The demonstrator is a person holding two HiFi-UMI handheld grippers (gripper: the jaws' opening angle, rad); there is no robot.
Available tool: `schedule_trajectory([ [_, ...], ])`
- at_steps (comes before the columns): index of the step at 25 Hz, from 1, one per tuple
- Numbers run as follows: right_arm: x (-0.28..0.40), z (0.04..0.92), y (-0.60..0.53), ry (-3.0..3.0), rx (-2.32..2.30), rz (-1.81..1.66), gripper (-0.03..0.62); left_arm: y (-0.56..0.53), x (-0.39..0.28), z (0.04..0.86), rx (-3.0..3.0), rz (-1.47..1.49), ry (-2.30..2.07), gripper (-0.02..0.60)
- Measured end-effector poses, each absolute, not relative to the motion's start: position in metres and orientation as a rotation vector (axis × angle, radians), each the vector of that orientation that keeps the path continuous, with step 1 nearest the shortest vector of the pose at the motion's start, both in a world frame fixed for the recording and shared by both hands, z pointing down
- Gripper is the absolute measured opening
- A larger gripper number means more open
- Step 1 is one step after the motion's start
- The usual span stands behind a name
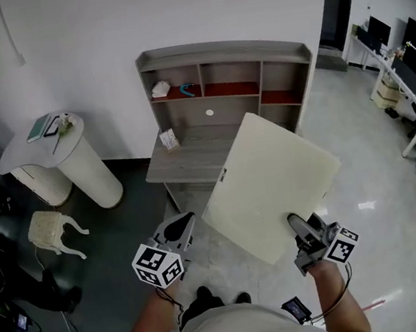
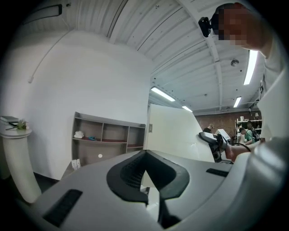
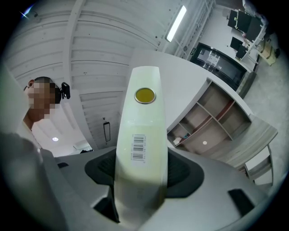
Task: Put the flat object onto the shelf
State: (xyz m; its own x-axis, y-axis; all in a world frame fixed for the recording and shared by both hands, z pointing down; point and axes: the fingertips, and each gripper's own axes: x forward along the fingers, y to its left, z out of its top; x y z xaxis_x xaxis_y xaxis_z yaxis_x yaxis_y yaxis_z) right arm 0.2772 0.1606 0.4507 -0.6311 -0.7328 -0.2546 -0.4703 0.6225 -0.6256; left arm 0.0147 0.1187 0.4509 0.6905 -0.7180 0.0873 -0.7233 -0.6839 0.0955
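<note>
A plain white wall [image 1: 99,31] backs the grey wooden shelf [image 1: 220,53]. To its left stands a white pedestal table [image 1: 77,152], with a small pale stool [image 1: 53,231] nearby. Desks with monitors [image 1: 413,51] line the glossy floor [image 1: 364,141] at the right. Strip lights [image 2: 249,67] run overhead.

flat object [image 1: 271,183]: smooth matt plastic | shelf [image 1: 192,160]: matt grey wood grain | floor [image 1: 369,178]: glossy, smooth

Cream flat board [image 1: 271,183], grey shelf [image 1: 219,48]

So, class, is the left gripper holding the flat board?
No, the left gripper hangs empty beside the board; the right gripper grips its edge.
</note>
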Motion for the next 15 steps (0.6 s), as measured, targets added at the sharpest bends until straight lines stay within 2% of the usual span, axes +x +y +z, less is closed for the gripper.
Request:
schedule_trajectory([
  [15, 0.279, 0.454, 0.079, 2.356, -1.037, -0.717, 0.287, 0.021, 0.027, 0.456, 2.796, 0.049, -1.087, 0.012],
])
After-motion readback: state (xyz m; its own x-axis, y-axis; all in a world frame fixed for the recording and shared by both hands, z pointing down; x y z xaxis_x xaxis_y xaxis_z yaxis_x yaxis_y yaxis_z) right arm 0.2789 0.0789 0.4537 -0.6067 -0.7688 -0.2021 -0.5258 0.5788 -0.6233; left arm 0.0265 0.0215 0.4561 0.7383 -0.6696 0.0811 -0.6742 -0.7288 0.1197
